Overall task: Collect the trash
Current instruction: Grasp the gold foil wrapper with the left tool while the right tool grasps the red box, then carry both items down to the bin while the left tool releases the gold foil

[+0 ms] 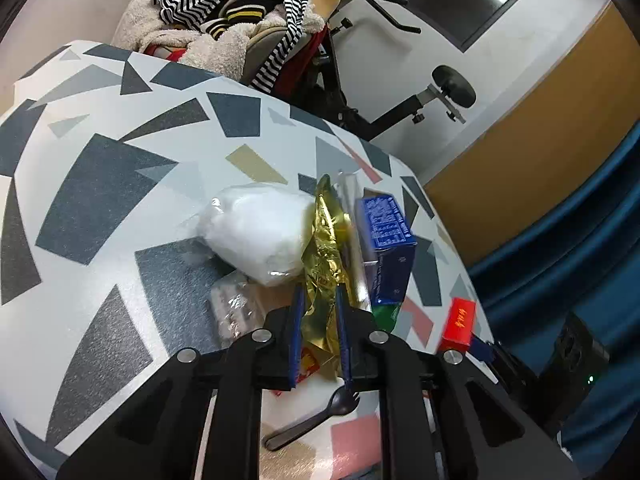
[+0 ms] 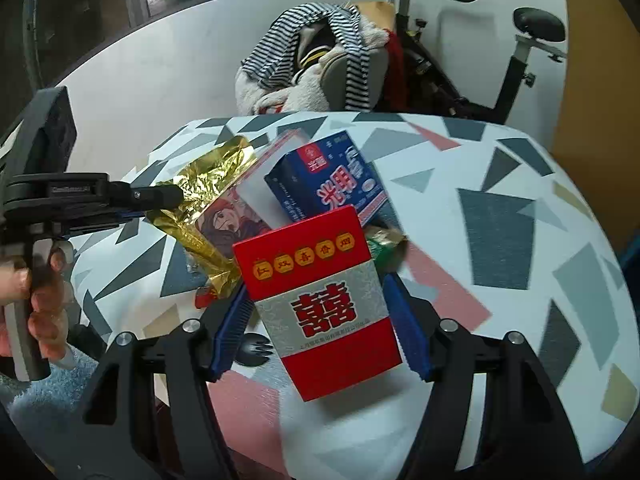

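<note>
Left wrist view: your left gripper [image 1: 320,300] is clenched on the gold foil wrapper [image 1: 322,256], crinkly, light and slippery, between the white bag [image 1: 260,232] and blue carton [image 1: 386,240]; pinch a thick fold.

Right wrist view: your right gripper [image 2: 320,320] grasps the red box [image 2: 320,300] by its 2 long sides, above the patterned table [image 2: 500,220]. It looks stiff and light; squeeze gently.
</note>
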Demonstrator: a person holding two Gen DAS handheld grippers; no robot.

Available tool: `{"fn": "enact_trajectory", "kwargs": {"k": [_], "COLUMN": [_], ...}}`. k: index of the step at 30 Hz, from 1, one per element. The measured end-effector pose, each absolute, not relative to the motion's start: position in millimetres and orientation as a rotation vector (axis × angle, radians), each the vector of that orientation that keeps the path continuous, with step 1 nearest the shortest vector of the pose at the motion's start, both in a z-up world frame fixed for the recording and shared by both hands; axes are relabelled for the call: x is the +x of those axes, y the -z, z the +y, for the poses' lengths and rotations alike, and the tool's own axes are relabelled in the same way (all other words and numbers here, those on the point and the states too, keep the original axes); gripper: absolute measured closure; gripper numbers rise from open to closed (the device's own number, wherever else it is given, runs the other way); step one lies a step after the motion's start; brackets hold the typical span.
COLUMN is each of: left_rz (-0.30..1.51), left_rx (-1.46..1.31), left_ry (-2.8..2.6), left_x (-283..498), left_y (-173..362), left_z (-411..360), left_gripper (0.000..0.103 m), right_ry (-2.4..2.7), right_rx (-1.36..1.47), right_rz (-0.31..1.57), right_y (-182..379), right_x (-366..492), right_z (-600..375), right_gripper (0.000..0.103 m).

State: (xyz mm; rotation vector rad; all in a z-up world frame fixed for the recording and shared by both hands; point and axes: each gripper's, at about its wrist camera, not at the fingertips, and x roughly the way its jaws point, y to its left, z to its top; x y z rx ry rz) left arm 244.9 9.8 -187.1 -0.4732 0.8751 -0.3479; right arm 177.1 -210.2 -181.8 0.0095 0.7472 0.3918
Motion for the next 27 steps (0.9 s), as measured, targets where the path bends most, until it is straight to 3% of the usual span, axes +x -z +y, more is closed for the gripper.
{"fn": "enact_trajectory", "kwargs": {"k": [16, 27], "left_rz": [0.642, 0.647], "left_rx": [-0.151, -0.119], "left_ry": [0.407, 0.479], "left_x": [210, 128], "left_y": [69, 69], "left_z": [18, 36], "left_gripper": [0.095, 0.095], "right_ry": [-0.351, -0.383], "right_rx": [0.061, 0.047], "right_rz": [0.674, 0.632], "right_y": [148, 126], "right_x": [164, 128], "right_z": [-231, -214], "right_gripper": [0.038, 0.038]}}
